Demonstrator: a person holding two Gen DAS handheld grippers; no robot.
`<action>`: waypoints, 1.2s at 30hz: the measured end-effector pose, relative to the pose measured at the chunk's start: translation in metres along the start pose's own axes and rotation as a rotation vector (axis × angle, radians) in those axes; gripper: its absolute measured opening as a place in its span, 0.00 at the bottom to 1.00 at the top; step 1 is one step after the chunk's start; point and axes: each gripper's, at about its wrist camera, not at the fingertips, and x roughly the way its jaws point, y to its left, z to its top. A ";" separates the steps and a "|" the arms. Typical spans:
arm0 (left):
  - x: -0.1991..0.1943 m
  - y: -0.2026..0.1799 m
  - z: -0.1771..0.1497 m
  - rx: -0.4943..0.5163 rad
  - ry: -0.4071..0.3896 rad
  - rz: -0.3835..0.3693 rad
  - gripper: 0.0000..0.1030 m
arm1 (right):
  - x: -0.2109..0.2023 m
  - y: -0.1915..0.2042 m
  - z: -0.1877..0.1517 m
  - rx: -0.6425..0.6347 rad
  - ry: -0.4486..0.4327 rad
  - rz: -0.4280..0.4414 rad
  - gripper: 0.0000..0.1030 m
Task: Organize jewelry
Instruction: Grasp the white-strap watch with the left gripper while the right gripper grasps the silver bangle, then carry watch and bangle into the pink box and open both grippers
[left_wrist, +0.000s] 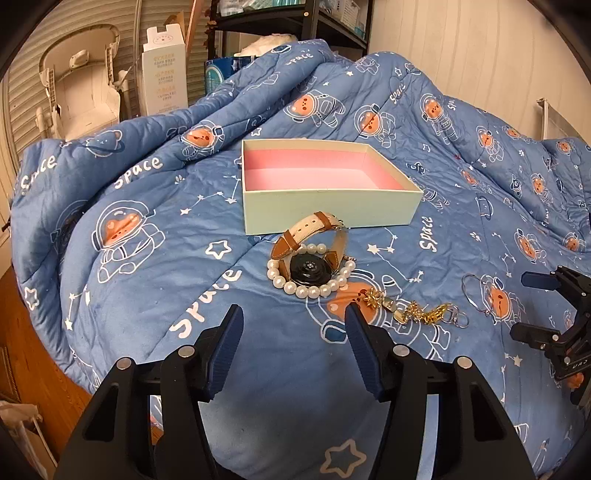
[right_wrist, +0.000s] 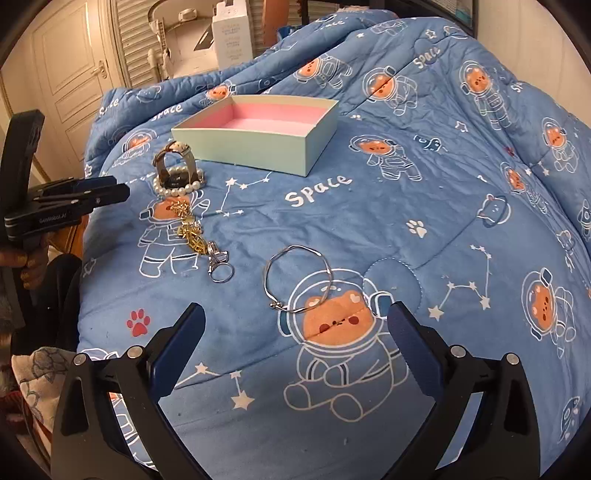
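Observation:
An open pale green box with pink lining sits on the blue quilt. In front of it a watch with a tan and cream strap lies inside a pearl bracelet. A gold charm keychain lies beside them. A thin silver bangle lies further right. My left gripper is open and empty, just short of the pearls. My right gripper is open and empty, close to the bangle.
The blue space-print quilt covers the bed and bunches up behind the box. A white carton, a baby seat and shelves stand beyond. Wood floor lies at the left edge.

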 end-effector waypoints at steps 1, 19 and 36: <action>0.003 0.001 0.001 0.001 0.005 0.002 0.53 | 0.006 0.002 0.001 -0.010 0.012 -0.005 0.92; 0.051 -0.004 0.036 0.043 0.044 0.023 0.20 | 0.045 -0.005 0.011 0.000 0.085 0.037 0.55; 0.040 -0.008 0.038 0.004 0.037 -0.024 0.11 | 0.038 -0.007 0.016 0.019 0.090 0.060 0.48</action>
